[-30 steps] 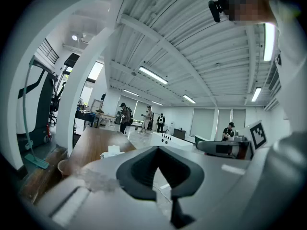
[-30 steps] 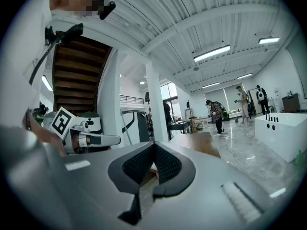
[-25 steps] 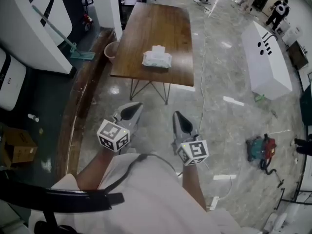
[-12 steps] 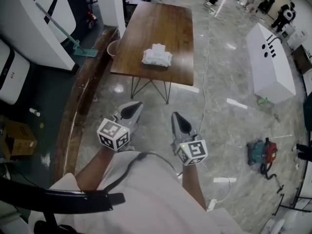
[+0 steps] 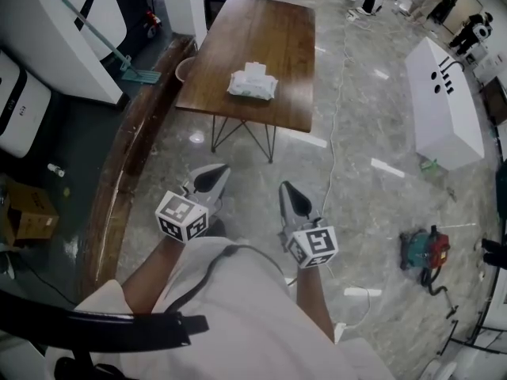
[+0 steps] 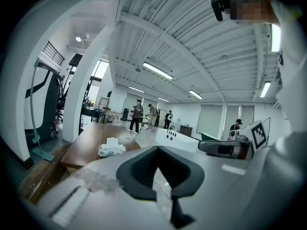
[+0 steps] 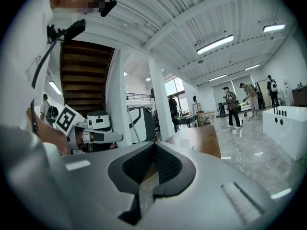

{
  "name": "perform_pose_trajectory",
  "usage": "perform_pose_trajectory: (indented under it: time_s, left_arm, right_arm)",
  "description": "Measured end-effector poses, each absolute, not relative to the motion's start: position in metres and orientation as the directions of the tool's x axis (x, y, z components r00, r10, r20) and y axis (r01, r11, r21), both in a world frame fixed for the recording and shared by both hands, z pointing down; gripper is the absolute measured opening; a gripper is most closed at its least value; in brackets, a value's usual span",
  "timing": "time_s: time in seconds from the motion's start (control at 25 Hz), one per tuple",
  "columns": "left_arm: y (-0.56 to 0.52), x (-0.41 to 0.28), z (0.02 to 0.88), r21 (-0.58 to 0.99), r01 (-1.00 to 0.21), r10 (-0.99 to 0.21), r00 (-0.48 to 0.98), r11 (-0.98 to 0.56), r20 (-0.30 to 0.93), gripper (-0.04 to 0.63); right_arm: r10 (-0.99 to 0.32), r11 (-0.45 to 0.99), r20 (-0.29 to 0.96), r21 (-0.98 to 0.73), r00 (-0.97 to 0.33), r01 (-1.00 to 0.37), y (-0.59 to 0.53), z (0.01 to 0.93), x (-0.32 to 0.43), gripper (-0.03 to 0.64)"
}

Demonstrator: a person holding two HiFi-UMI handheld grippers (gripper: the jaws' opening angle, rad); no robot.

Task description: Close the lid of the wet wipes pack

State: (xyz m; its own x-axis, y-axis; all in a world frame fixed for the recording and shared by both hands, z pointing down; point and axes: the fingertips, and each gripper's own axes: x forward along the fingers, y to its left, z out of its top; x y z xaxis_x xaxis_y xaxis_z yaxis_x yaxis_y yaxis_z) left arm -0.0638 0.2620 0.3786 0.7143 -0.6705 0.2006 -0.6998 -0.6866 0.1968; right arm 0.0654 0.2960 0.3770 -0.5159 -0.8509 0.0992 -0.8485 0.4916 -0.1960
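Note:
The wet wipes pack [image 5: 253, 84] is white and lies on the near half of a brown wooden table [image 5: 277, 34]; its lid flap [image 6: 112, 141] stands up. The pack [image 6: 111, 149] is small and far off in the left gripper view. My left gripper [image 5: 215, 174] and right gripper [image 5: 288, 190] hang side by side over the floor, well short of the table. Both point toward it. The left gripper's [image 6: 157, 147] jaws are shut with nothing in them. The right gripper's [image 7: 154, 143] jaws are shut and hold nothing either.
A long white bench [image 5: 444, 105] stands right of the table. A cable [image 5: 337, 133] runs across the floor, and a red and teal tool [image 5: 424, 248] lies at right. A mop [image 5: 119, 62], a raised wooden edge [image 5: 131, 157] and a cardboard box [image 5: 32, 212] are at left. People stand far behind.
Both grippers have drifted a little forward with the person, still shut and side by side. The table and pack now sit slightly higher in the head view.

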Motion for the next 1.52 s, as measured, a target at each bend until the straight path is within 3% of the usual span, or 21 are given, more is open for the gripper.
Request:
perform_pose_trajectory:
  time_s: [0.6,1.52]
  left_arm:
    - [0.213,-0.055,0.374,0.161,-0.722,-0.700,0.692,-0.673,0.177,0.002]
    - [-0.039,-0.079,0.365,0.152,-0.686,-0.668,0.728,-0.712,0.155,0.002]
  right_arm:
    - [-0.850,0.491,0.106,-0.194,-0.516,-0.849,0.248,0.384,0.069,0.009]
    - [-0.878,0.434,0.152,-0.153,-0.455,-0.888,0.004,0.367,0.022,0.009]
